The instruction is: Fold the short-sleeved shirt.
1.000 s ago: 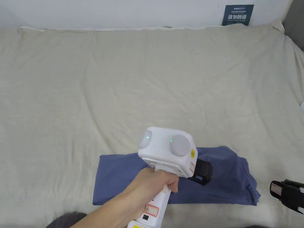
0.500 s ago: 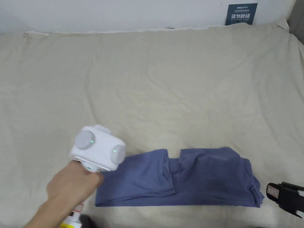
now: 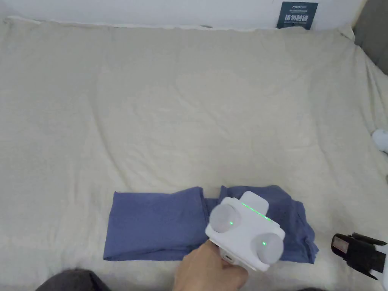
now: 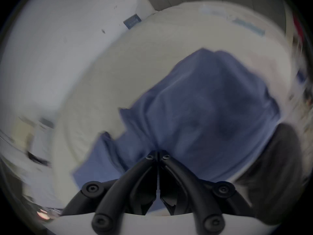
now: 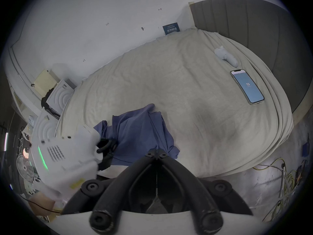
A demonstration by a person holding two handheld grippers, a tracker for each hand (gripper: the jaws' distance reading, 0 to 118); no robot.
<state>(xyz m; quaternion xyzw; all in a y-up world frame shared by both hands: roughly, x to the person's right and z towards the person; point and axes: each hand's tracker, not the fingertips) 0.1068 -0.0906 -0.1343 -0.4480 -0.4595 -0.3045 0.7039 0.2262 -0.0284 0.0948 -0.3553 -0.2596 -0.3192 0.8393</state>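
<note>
Left hand [image 3: 206, 271] comes in from the 6 o'clock edge of the head view, wrapped round the handle of the left gripper [image 4: 157, 154], whose white housing sits over the right half of the blue shirt [image 3: 151, 227]. In the left gripper view the jaws are pressed together with blue cloth bunched right at the tips (cloth looks pinched, but the frame is motion-blurred). Right gripper [image 5: 157, 152] hangs at 4 o'clock off the shirt's right end, jaws pressed together on nothing, tips above the shirt's corner. Shirt lies folded into a long band near the 6 o'clock edge of the beige bed sheet [image 3: 197, 106]. The housing hides the shirt's middle. Blue sign [image 3: 297, 15] on the wall at 1 o'clock: writing too small to read. A phone [image 5: 247, 87] and a white controller [image 5: 226, 56] lie on the sheet, well apart from the shirt.
</note>
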